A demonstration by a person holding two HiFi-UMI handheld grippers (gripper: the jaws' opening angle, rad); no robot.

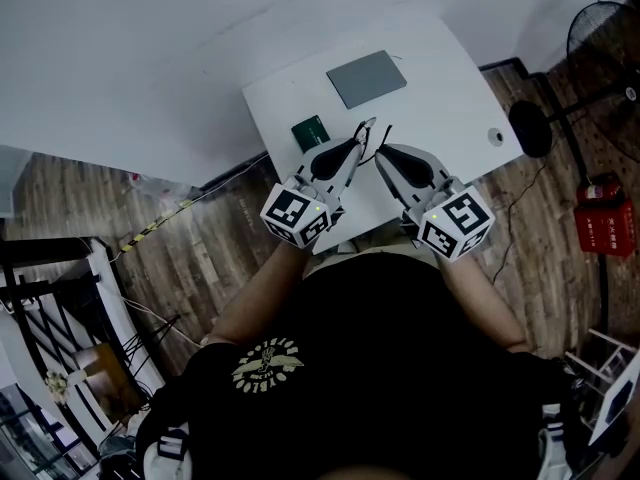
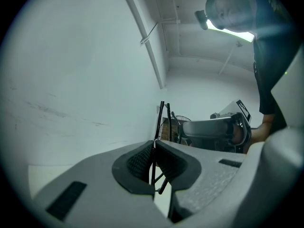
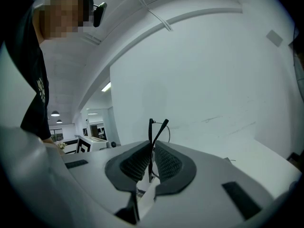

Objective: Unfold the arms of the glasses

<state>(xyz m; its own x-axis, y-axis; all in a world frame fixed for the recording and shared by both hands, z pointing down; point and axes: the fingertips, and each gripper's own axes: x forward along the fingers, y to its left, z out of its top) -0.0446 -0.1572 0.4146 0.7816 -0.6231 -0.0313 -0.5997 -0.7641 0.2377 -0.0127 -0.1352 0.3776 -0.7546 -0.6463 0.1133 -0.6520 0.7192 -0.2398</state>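
Black thin-framed glasses (image 1: pixel 368 134) hang above the white table (image 1: pixel 440 88), held between both grippers. My left gripper (image 1: pixel 357 145) comes from the left and is shut on them; in the left gripper view a thin black bar of the glasses (image 2: pixel 160 118) rises from between its pads (image 2: pixel 140 161). From the right, my right gripper (image 1: pixel 382 154) meets the glasses. In the right gripper view two thin black pieces of the glasses (image 3: pixel 153 132) spread in a V out of its closed pads (image 3: pixel 167 163). The right gripper (image 2: pixel 209 129) also shows in the left gripper view, just beyond the glasses.
A grey flat pad (image 1: pixel 366 78) lies at the table's far side, with a small dark green block (image 1: pixel 310 131) left of the grippers. A small round thing (image 1: pixel 496 136) sits near the right edge. On the wooden floor at right are a fan (image 1: pixel 600 28) and a red box (image 1: pixel 603 218).
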